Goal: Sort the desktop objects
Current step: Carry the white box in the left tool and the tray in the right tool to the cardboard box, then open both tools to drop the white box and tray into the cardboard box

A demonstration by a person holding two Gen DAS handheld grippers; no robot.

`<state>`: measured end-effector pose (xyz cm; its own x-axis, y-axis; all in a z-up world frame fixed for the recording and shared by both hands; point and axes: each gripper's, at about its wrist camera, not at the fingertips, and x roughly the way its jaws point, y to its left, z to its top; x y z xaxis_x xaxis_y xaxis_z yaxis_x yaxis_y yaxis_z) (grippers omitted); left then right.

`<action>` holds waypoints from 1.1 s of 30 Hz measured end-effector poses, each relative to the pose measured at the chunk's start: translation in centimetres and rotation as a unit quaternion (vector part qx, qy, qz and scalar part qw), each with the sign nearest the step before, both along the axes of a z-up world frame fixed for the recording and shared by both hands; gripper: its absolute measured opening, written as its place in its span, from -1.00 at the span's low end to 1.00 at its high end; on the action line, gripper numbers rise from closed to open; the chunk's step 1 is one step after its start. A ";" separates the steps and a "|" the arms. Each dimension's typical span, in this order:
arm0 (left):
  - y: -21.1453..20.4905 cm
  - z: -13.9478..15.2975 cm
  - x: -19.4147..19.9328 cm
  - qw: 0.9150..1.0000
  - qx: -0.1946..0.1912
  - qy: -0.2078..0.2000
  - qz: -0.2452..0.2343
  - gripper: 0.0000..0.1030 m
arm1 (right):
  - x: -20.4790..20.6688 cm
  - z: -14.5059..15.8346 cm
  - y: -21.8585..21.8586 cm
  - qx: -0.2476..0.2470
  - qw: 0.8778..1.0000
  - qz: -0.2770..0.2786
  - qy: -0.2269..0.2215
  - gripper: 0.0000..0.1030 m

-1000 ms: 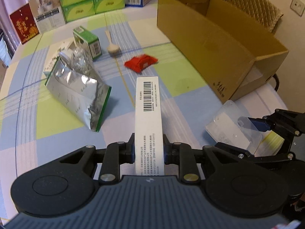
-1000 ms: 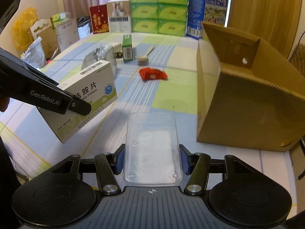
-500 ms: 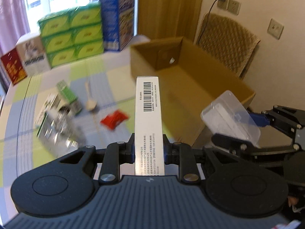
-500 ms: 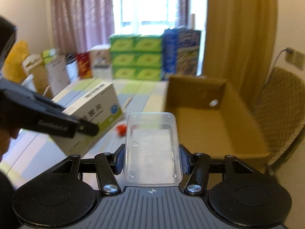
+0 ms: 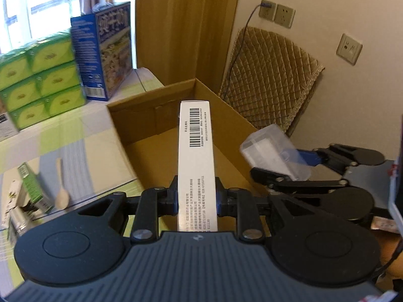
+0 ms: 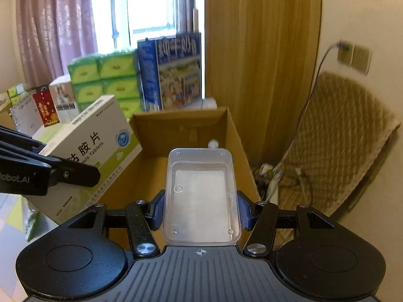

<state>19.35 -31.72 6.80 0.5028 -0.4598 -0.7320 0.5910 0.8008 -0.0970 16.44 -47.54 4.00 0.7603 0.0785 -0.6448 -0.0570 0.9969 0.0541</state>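
The white medicine box was clamped between the closed-in jaws of the left gripper, barcode face up, held in the air over the open cardboard carton. In the right wrist view the same box showed its printed side, tilted, above the carton's left wall. The clear plastic tray was pinched at its near end by the right gripper, jaws shut against its two long sides; it hung over the carton's interior. From the left wrist view the tray sat to the right of the medicine box, apart from it, above the carton's right wall. On the checked tablecloth left of the carton lay a wooden spoon and a small green box, blurred. Green tissue packs and a blue carton stood behind. A quilted chair back stood by the wall.
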 end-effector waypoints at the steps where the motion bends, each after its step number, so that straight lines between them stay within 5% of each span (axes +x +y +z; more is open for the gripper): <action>1: -0.3 -0.5 0.6 1.000 0.002 0.006 -0.003 -0.61 | 0.6 -0.6 -0.1 0.000 1.000 0.003 0.008 0.03; 17: -2.5 -6.8 4.6 0.998 0.040 0.041 -0.013 -0.60 | 4.3 -5.1 -0.1 -0.046 0.998 0.021 0.045 0.04; 25: -0.8 -4.6 3.4 1.000 0.016 0.010 0.002 -0.47 | 4.3 -4.5 0.4 -0.024 0.998 0.032 0.042 0.06; 33: 3.4 -1.6 1.5 0.999 -0.019 -0.006 0.044 -0.19 | 1.9 -1.6 0.8 -0.009 1.000 0.010 0.003 0.32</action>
<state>20.87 -28.27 5.19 0.5515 -0.4400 -0.7087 0.5196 0.8458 -0.1207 18.32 -46.69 2.44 0.7550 0.0820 -0.6506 -0.0771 0.9964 0.0361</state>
